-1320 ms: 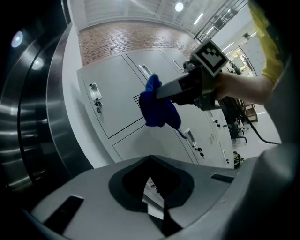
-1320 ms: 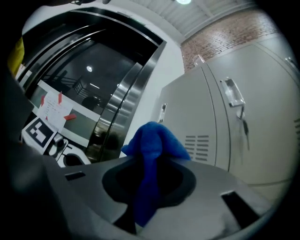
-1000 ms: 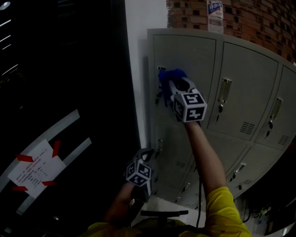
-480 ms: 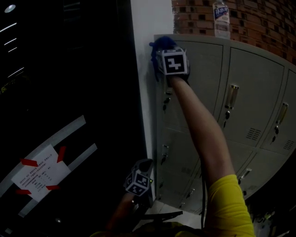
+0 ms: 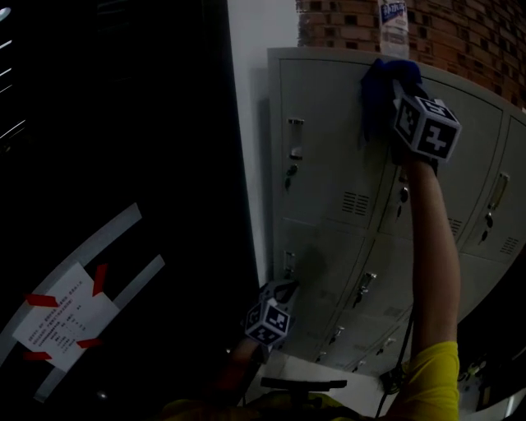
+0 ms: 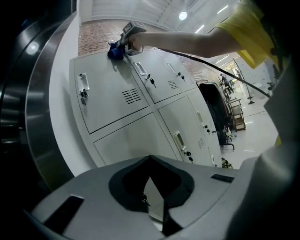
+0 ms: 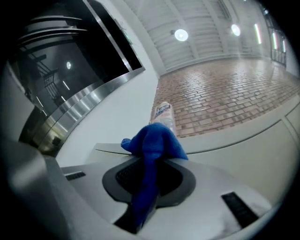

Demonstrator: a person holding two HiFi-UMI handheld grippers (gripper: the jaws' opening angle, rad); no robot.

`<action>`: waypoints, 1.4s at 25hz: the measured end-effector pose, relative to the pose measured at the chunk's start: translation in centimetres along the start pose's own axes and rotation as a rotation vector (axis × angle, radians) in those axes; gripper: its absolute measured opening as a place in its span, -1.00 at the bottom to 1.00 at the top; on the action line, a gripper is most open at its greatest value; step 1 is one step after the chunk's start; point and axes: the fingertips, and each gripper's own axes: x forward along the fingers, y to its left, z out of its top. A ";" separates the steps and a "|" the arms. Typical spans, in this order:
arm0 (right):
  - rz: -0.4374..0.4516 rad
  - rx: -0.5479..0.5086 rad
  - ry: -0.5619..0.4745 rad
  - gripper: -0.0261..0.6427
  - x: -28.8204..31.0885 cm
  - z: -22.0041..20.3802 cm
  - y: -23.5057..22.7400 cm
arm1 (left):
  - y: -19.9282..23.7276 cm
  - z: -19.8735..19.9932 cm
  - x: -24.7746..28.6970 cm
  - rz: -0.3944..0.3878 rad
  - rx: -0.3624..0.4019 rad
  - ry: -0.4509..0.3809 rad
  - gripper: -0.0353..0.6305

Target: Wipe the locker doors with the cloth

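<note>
A bank of grey locker doors stands in front of me. My right gripper is raised to the top right corner of the upper left door, shut on a blue cloth that presses against the metal. In the right gripper view the cloth bunches out of the closed jaws and hangs down between them. The left gripper view shows the cloth and right gripper from below. My left gripper hangs low beside the lower doors, its jaws shut and holding nothing.
A plastic bottle stands on top of the lockers, right above the cloth, against a brick wall. A white pillar and a dark curved wall with a taped paper notice lie to the left. Keys hang from the door locks.
The right gripper carried the cloth up from the first door's handle to its top left corner, then right along the top edge. The left gripper barely moved.
</note>
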 end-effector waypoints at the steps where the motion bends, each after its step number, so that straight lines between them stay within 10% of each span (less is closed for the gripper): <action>1: -0.009 0.020 -0.002 -0.72 -0.4 0.0 -0.6 | -0.2 0.2 0.2 -0.006 0.003 -0.006 -0.89; 11: 0.421 0.085 0.204 -0.72 4.6 -8.6 23.7 | 1.4 0.1 -2.4 0.056 -0.005 0.027 -0.89; 26: 0.068 0.025 0.119 -0.72 -3.9 -7.2 0.9 | -4.9 0.8 0.8 -0.093 0.016 0.007 -0.89; 35: 0.463 0.117 0.261 -0.72 0.5 -13.6 21.7 | -3.0 -0.3 -2.0 -0.011 -0.012 0.047 -0.89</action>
